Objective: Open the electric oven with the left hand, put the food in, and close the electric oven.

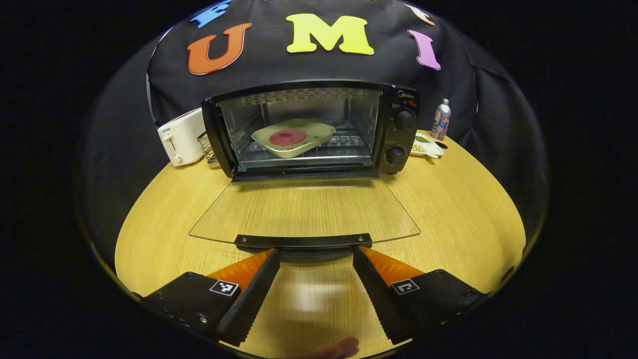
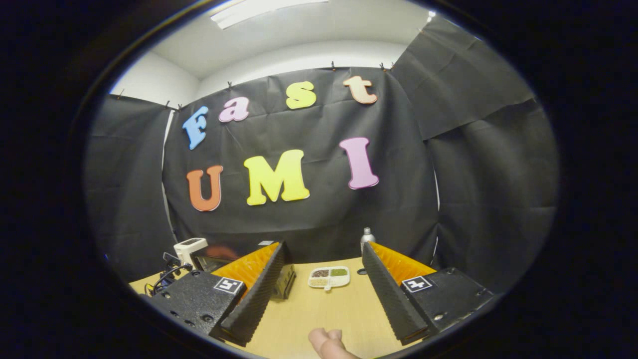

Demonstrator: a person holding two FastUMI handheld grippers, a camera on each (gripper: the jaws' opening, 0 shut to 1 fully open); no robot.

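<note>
The black electric oven (image 1: 398, 129) stands at the back of the wooden table with its glass door (image 1: 304, 209) folded down flat toward me. On the rack inside lies a cream tray (image 1: 319, 132) holding a round red piece of food (image 1: 287, 137). My left gripper (image 1: 316, 253) is open, its fingertips right at the door's black handle (image 1: 304, 242), one under each half of the bar. My right gripper (image 2: 324, 245) is open and holds nothing; it is tilted up toward the booth wall. Part of the oven (image 2: 286, 279) peeks out behind its left finger.
A white toaster (image 1: 180, 137) and a small wire rack (image 1: 207, 147) stand left of the oven. To its right are a white divided dish (image 1: 426, 147) (image 2: 329, 277) and a small bottle (image 1: 441, 118) (image 2: 367, 234). A person's fingertip (image 2: 326, 341) shows at the bottom edge.
</note>
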